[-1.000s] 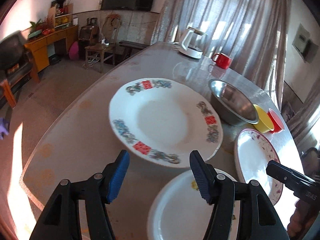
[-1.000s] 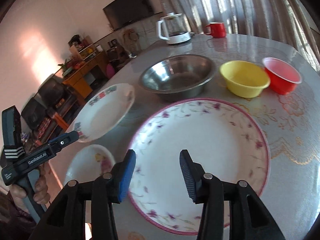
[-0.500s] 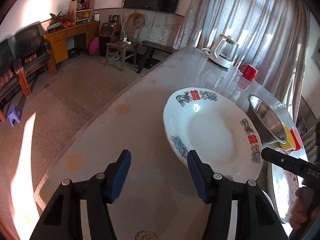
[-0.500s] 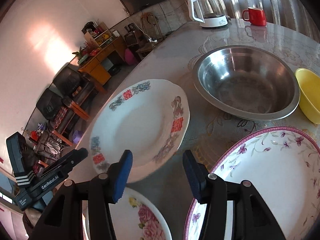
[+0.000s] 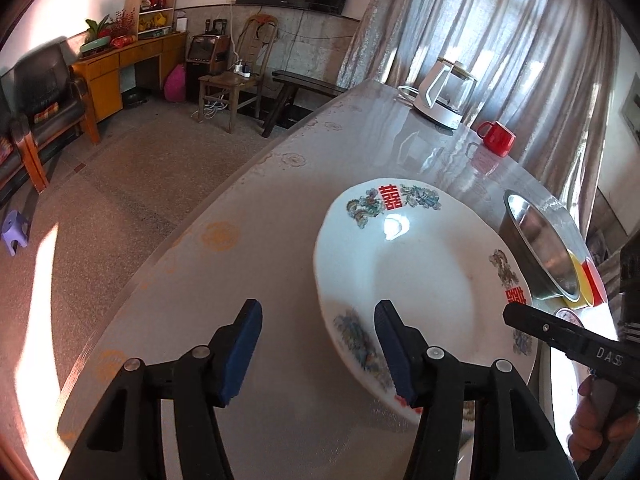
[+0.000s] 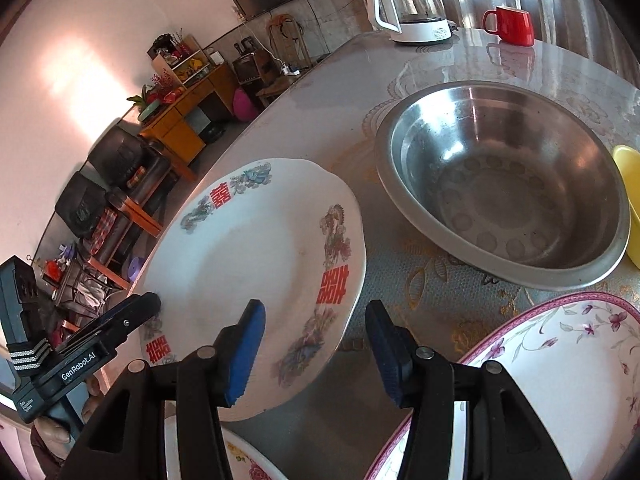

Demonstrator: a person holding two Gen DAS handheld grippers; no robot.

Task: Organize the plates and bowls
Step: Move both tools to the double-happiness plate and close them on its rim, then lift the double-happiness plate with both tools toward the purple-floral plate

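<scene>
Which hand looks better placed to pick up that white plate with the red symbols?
Probably the right gripper: the plate's near rim already lies between its open jaws. The left gripper has only one finger at the rim.

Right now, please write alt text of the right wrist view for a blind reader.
An open claw straddles the near rim of a white plate with red characters. Behind sit a steel bowl, kettle and red mug.

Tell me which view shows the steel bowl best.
Right wrist view: the steel bowl sits whole and near, its inside and rim fully visible. The left wrist view catches it only edge-on at the right of the picture, partly behind the white plate.
</scene>
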